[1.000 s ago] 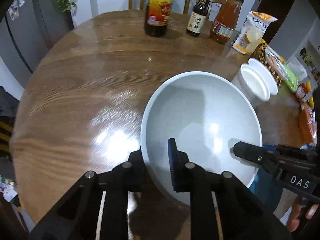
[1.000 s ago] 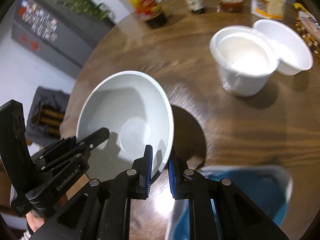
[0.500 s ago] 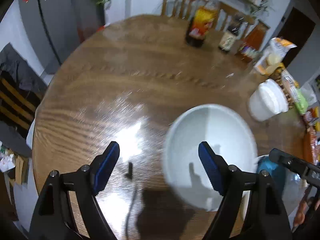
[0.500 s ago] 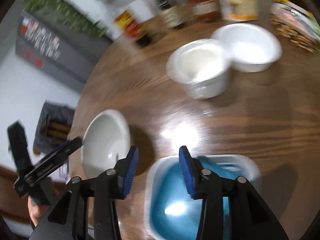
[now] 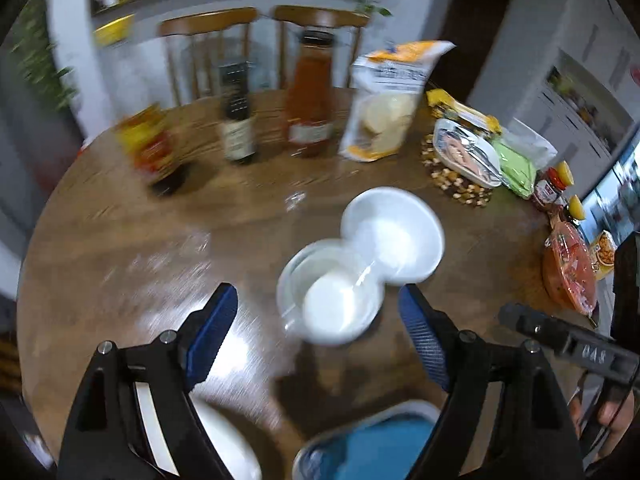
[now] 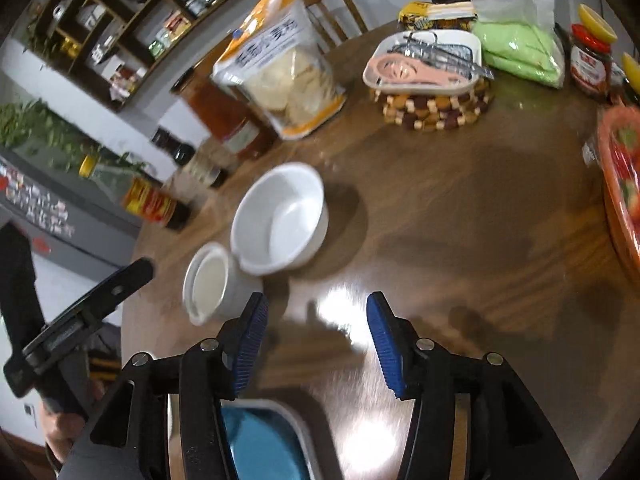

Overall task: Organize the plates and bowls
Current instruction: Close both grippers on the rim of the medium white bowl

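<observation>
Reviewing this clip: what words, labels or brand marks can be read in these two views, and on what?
"DAS": on the body of the right gripper, seen in the left wrist view, slightly blurred.
Snack bag: large printed characters, too blurred to read.
Dark bottle: label blurred, unreadable.
Red-lidded jar: label too small to read.

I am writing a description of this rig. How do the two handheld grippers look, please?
Both are black plastic frames with silver screws. The left gripper and right gripper each carry two fingers with ribbed blue pads. Seen from the left wrist camera, the right gripper's side bears white letters, too blurred to read.
</observation>
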Tool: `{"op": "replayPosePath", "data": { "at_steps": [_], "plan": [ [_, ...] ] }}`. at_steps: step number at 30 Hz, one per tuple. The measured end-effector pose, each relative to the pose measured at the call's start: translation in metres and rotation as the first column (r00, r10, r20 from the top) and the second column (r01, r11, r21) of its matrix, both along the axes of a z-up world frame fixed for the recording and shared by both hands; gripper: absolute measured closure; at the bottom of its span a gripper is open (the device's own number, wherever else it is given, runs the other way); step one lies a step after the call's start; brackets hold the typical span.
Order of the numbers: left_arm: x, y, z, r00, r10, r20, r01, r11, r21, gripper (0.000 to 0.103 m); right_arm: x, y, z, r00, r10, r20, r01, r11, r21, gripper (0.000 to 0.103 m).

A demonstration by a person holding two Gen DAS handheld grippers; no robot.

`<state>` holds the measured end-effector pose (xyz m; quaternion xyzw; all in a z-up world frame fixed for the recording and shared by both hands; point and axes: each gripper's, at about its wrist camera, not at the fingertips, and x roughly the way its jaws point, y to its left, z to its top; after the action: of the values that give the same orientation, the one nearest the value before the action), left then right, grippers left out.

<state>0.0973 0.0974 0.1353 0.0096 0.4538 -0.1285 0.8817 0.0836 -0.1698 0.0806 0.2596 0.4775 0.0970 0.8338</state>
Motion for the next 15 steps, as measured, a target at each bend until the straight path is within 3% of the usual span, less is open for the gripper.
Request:
{"op": "replayPosePath", "data": {
  "at_steps": [6,12,14,15],
  "plan": [
    [0.076,-0.041,-0.036,0.992,-0.001,-0.126,0.003,1.000,0.019,0.020,0.049,0.010,-0.024,0.999,0.011,-0.041,-0.010,1.000,0.008,0.051],
    [0.113,-0.052,-0.068,0.976,0.004,-0.219,0.008,0.998,0.056,0.024,0.078,0.022,-0.050,0.995,0.025,-0.098,-0.021,0.999,0.045,0.051],
    [0.118,-0.052,-0.073,0.971,0.011,-0.237,0.005,0.998,0.067,0.034,0.081,0.025,-0.056,0.994,0.028,-0.104,-0.022,0.998,0.057,0.052],
    [0.119,-0.052,-0.075,0.969,0.006,-0.247,0.012,0.997,0.071,0.039,0.083,0.026,-0.058,0.994,0.031,-0.105,-0.026,0.998,0.056,0.061]
  ]
}}
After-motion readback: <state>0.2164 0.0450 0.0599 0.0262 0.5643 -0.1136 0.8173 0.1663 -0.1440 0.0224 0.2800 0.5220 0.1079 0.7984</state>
